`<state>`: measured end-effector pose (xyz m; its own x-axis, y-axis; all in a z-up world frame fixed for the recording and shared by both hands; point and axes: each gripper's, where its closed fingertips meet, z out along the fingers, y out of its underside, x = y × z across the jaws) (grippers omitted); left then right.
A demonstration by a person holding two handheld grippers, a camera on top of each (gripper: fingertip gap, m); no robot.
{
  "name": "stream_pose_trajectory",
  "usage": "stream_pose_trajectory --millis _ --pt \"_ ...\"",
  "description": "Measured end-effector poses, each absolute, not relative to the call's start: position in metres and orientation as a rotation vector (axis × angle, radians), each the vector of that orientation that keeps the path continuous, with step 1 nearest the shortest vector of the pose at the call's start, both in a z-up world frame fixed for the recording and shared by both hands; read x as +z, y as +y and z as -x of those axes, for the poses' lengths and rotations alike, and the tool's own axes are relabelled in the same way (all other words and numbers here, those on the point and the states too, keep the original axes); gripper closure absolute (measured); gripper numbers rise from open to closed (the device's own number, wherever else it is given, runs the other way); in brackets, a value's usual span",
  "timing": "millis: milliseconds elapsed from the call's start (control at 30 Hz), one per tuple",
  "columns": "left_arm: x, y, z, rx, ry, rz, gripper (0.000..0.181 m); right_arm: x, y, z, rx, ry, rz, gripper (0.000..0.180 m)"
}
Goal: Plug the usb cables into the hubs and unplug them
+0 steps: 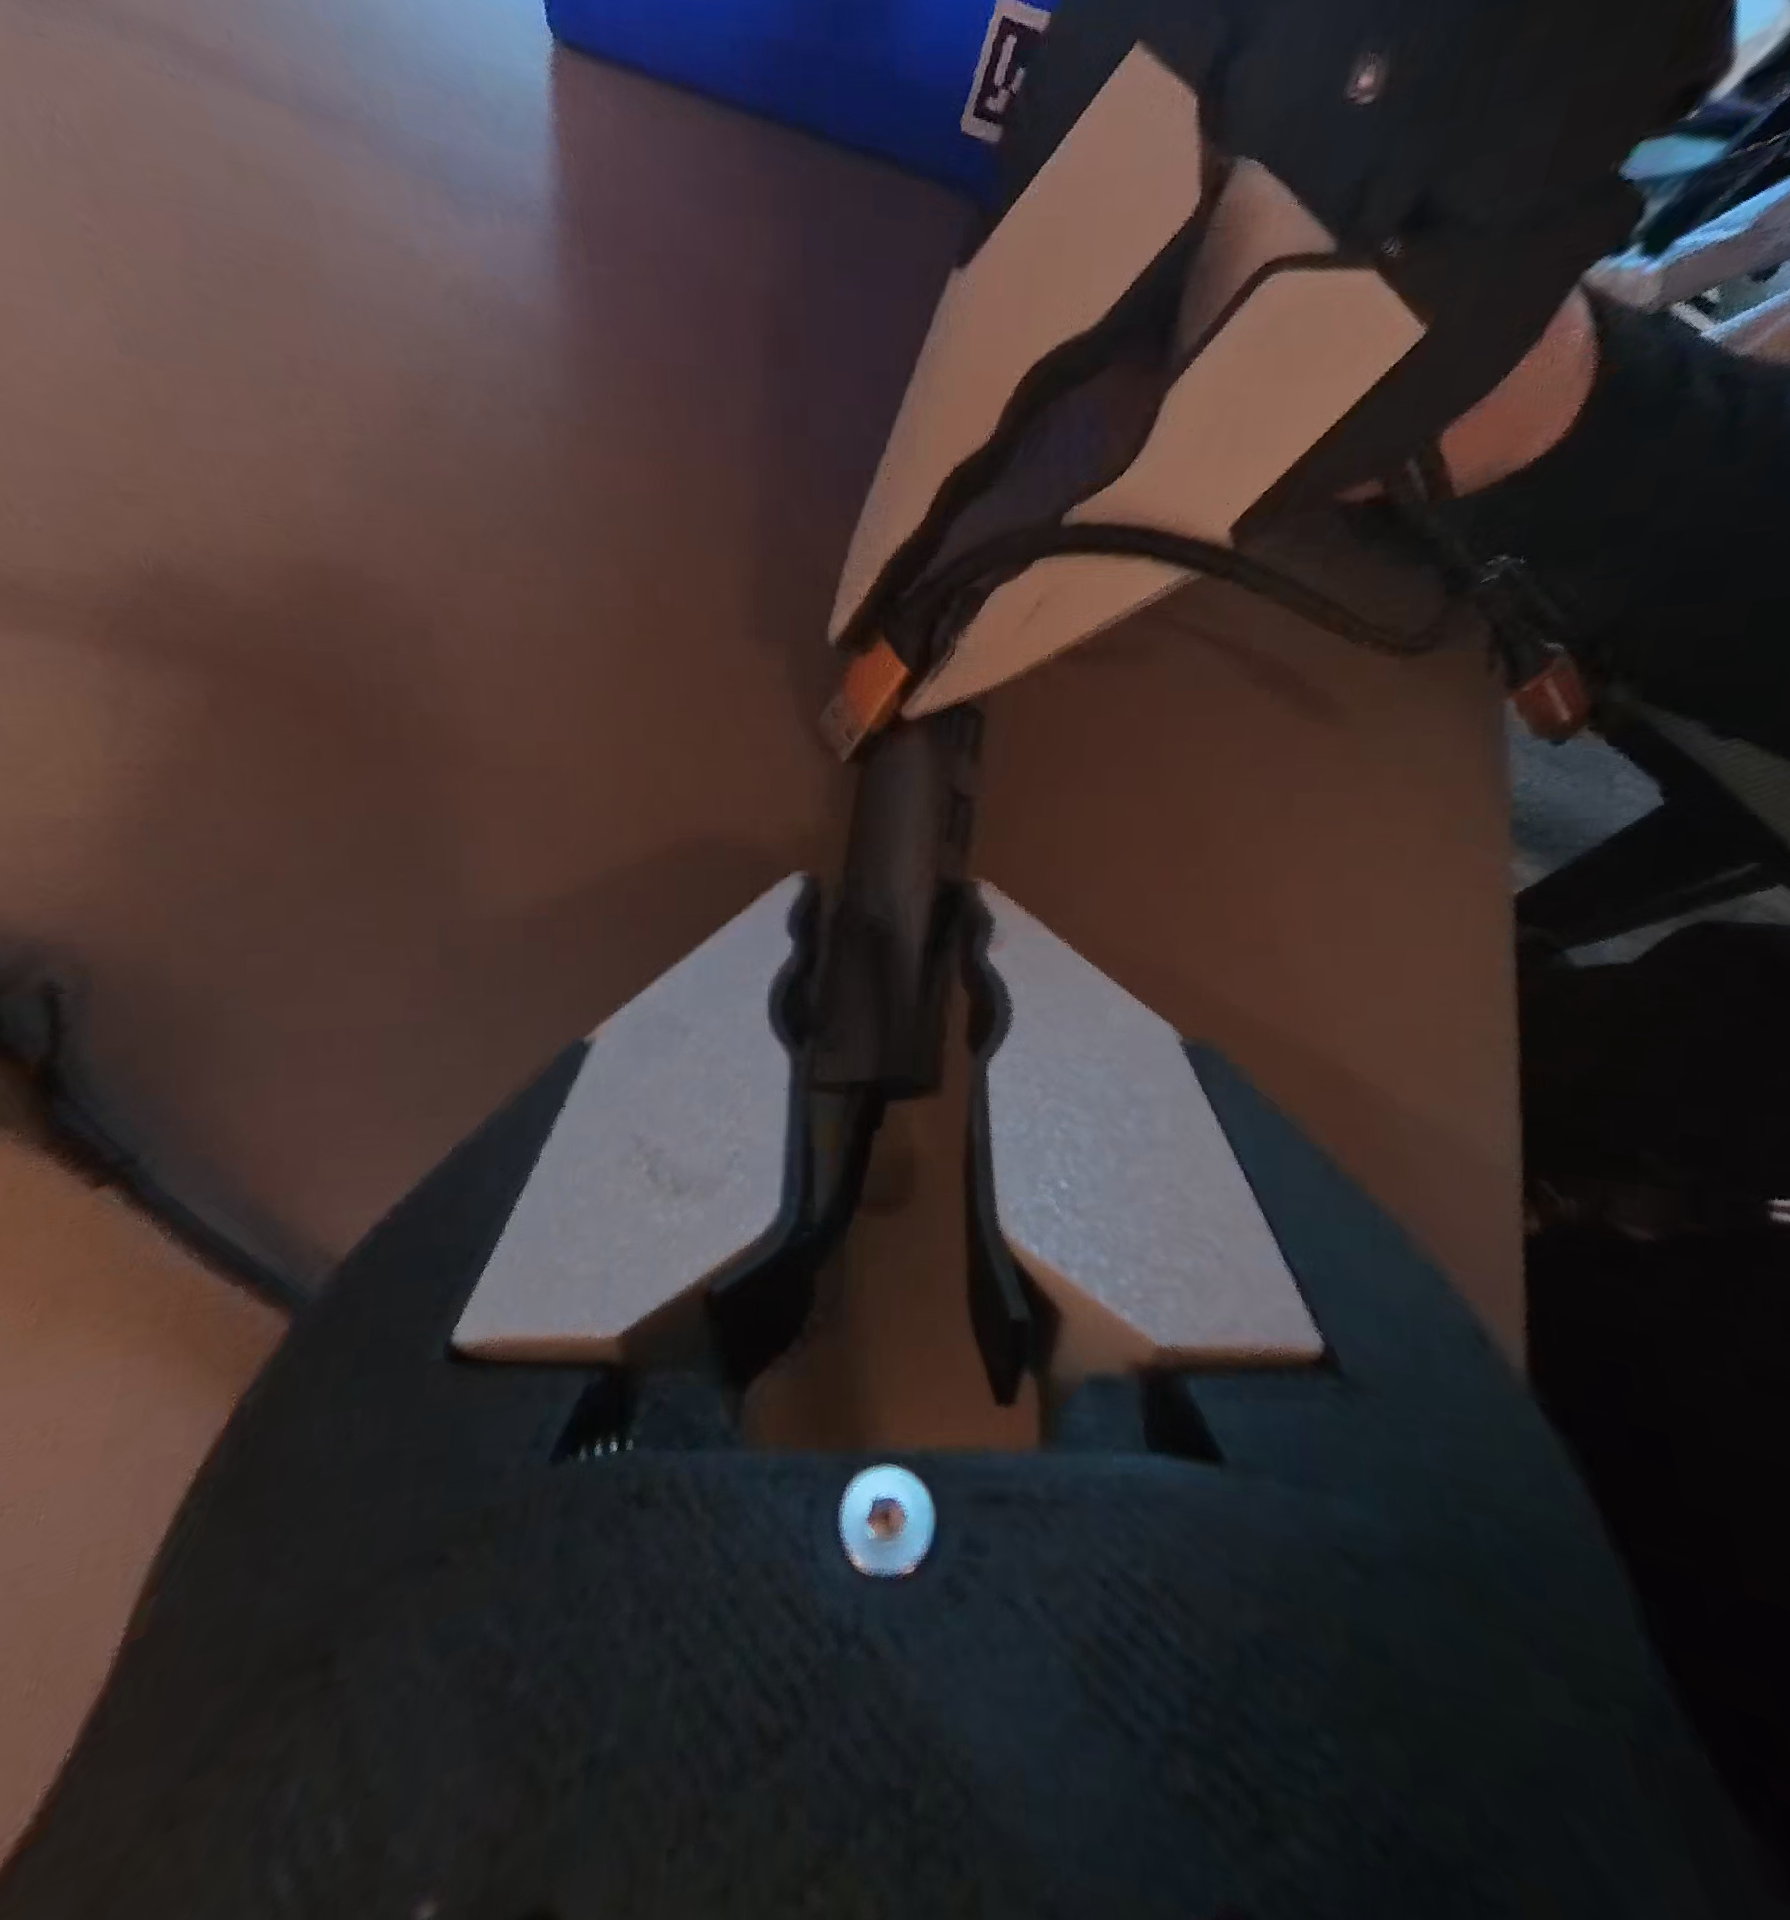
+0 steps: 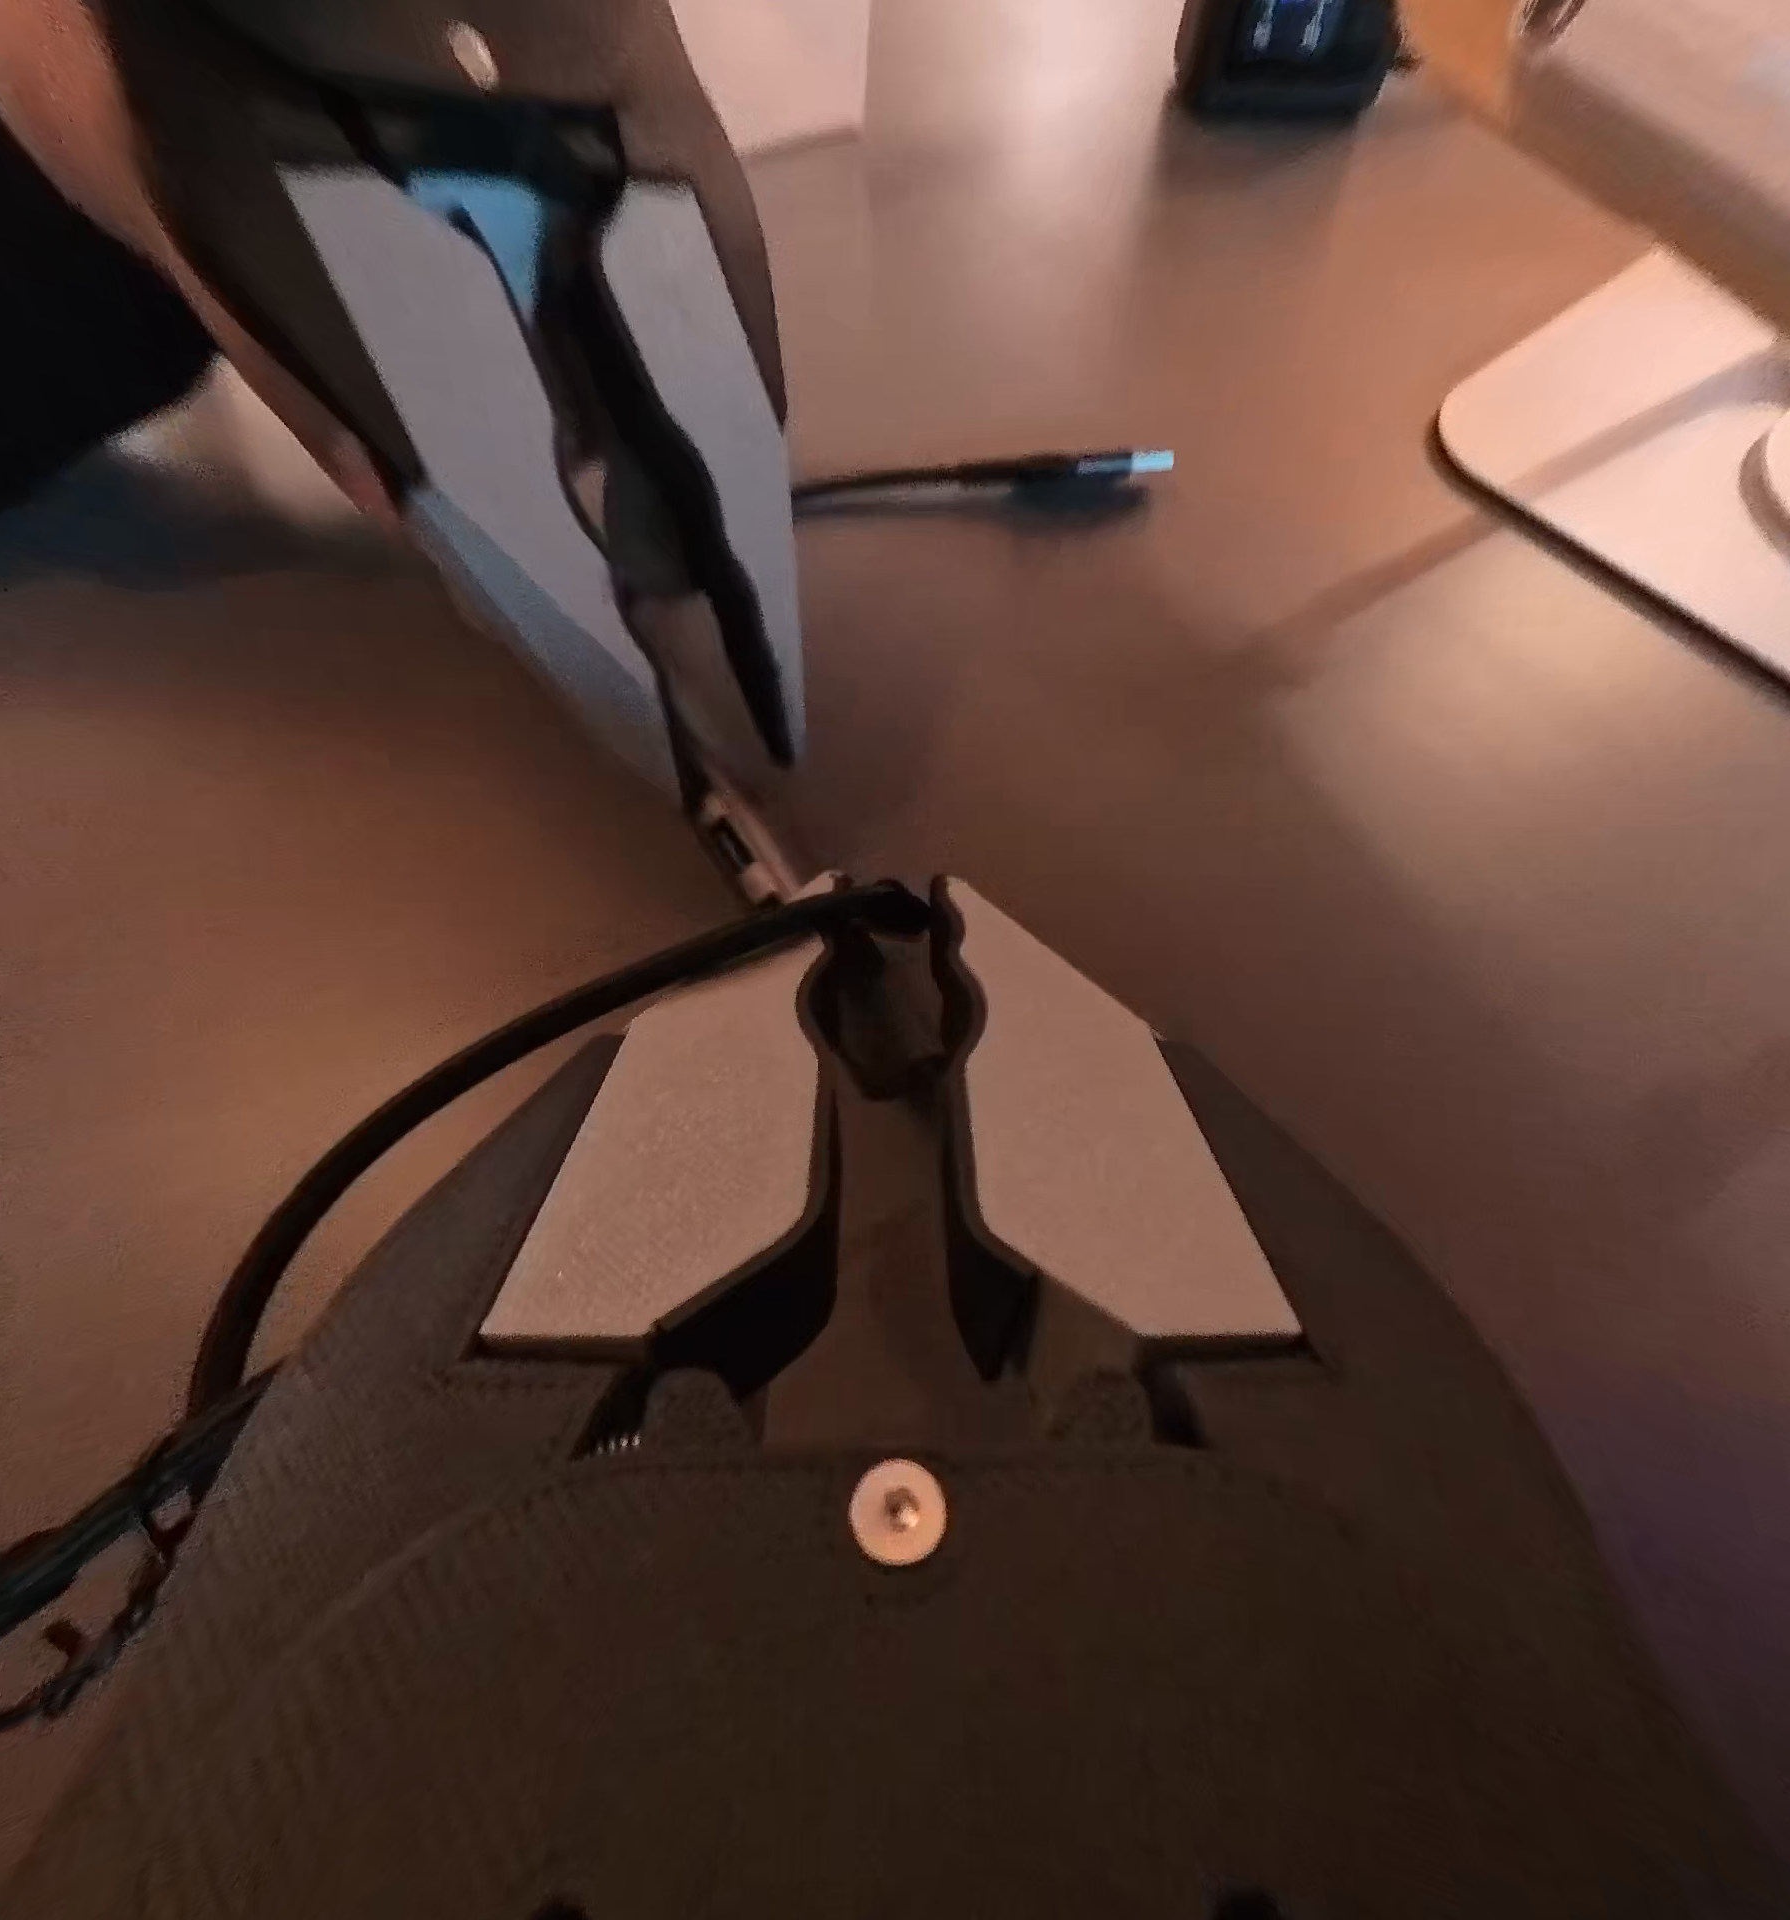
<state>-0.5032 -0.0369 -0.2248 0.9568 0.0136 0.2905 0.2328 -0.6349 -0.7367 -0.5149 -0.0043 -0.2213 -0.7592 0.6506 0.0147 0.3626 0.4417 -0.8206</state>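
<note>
While left claw point(image 1: 886, 914) clamps hub point(image 1: 896, 831), right claw point(image 2: 886, 904) grips USB plug point(image 1: 867, 698) touching hub's tip.

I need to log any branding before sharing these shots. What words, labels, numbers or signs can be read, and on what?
No text is legible.
Blue box: a black-and-white patch, partly hidden and blurred.
Dark device with a lit screen: too small and blurred to read.
Left claw, hub, right claw, usb cable: no writing shows.

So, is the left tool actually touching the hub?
Touching. The left wrist view shows the left tool shut on the dark hub, fingers pressed against both its sides.
</note>
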Motion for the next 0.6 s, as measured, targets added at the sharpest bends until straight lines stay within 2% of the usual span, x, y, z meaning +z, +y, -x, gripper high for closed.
stream_pose_trajectory --millis 100,200,333,467,600 --pt "-0.223 -0.042 0.509 -0.213 -0.143 2.255 0.138 -0.224 -0.008 0.515 1.221 -2.38 0.849 0.167" --pt "-0.228 -0.043 0.505 -0.175 -0.087 2.278 0.151 -0.223 -0.006 0.517 1.219 -2.371 0.867 0.167" --pt "-0.228 -0.047 0.502 -0.173 -0.052 2.306 0.142 -0.208 -0.003 0.513 1.291 -2.325 0.817 0.167" --pt "-0.21 -0.053 0.495 -0.141 0.017 2.239 0.122 -0.18 -0.019 0.485 1.48 -2.328 0.581 0.168" --pt "-0.231 -0.056 0.496 0.11 0.125 2.349 0.112 -0.191 -0.022 0.482 1.371 -2.371 0.522 0.168"
